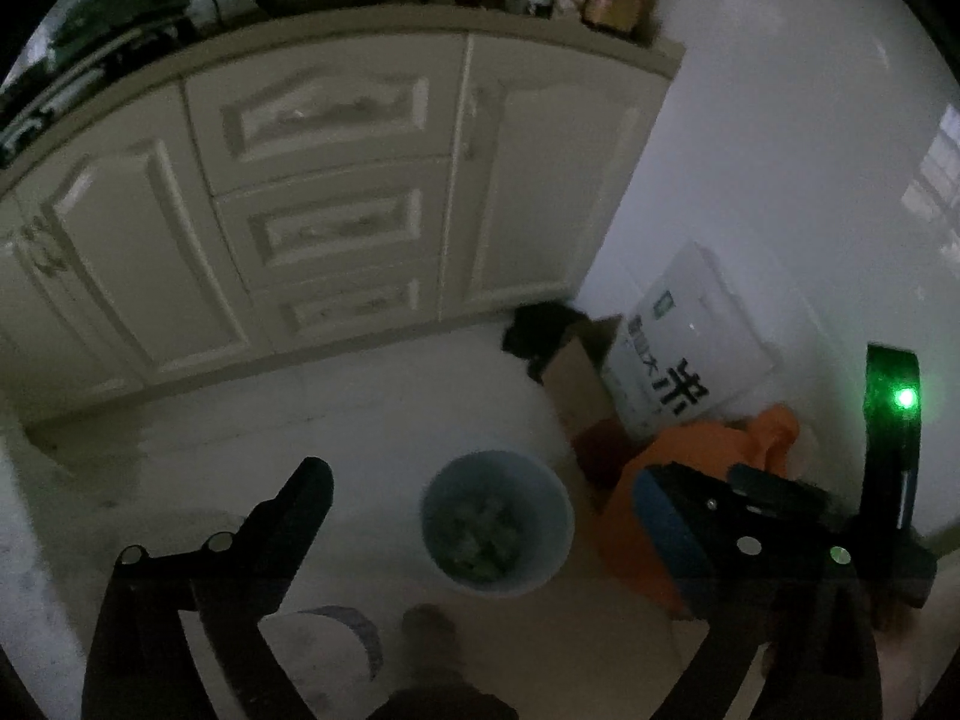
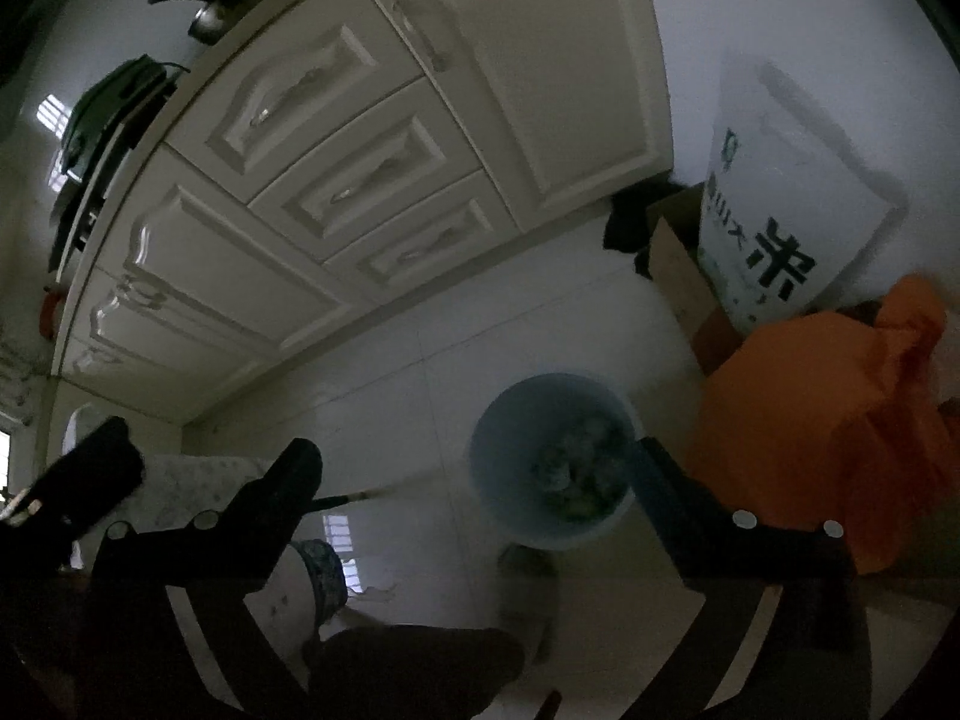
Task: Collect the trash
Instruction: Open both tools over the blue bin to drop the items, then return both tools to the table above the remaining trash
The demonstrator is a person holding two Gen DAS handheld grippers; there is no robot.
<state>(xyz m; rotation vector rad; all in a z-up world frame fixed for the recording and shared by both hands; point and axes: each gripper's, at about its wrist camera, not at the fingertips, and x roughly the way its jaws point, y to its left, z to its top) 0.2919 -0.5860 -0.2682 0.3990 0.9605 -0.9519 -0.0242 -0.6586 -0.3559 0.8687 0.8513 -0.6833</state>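
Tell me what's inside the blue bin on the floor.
The blue bin holds a heap of crumpled, greenish-white trash, filling the lower part. What individual pieces are, and anything beneath that top layer, cannot be made out.

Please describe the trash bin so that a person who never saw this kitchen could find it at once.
Start at the cream cabinets and look down to the pale tiled floor in front of them. The bin stands there, left of an orange bag. It is the only round, light blue, open container, with scraps inside.

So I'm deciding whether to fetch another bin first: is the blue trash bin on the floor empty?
No, the blue trash bin already holds a heap of greenish scraps in its bottom, seen plainly from above.
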